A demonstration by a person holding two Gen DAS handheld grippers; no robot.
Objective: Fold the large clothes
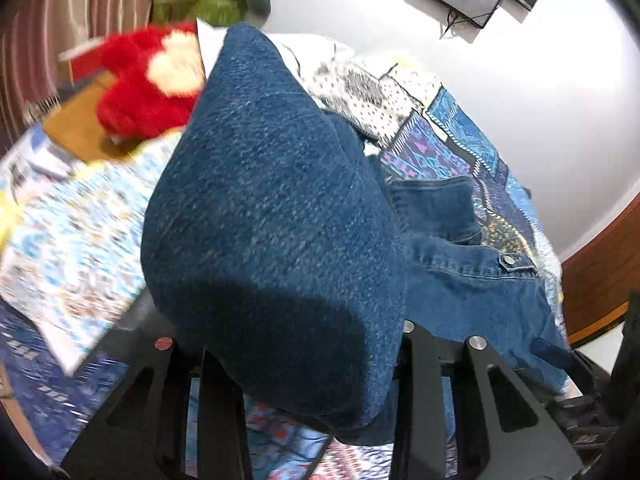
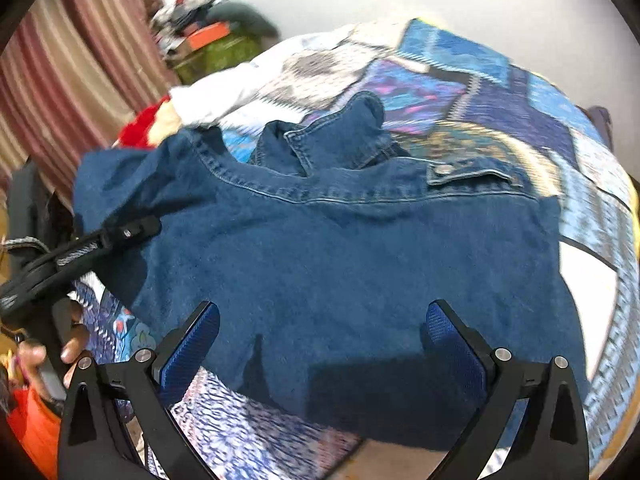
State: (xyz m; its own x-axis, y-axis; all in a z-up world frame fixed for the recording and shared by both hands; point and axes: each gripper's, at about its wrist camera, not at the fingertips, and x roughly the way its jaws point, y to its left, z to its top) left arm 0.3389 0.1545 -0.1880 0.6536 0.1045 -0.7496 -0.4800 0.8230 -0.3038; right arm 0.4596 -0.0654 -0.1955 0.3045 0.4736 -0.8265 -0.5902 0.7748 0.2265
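Observation:
A blue denim jacket (image 2: 340, 248) lies spread on the patchwork bed cover (image 2: 500, 92), collar and a buttoned chest pocket toward the far side. My right gripper (image 2: 326, 340) hovers over its near hem, open, blue pads wide apart and touching nothing. At the left of the right wrist view, my left gripper (image 2: 128, 232) pinches the jacket's left edge and holds it raised off the bed. In the left wrist view a thick fold of the denim jacket (image 1: 272, 208) rises between the black fingers of the left gripper (image 1: 312, 352) and hides their tips.
A red plush toy (image 1: 144, 92) and a brown flat object (image 1: 76, 132) lie at the bed's far left. Striped curtains (image 2: 80, 60) and a pile of things (image 2: 212, 40) stand beyond it. A wooden bed edge (image 1: 600, 260) curves at the right. A person's hand (image 2: 72, 344) grips the left tool.

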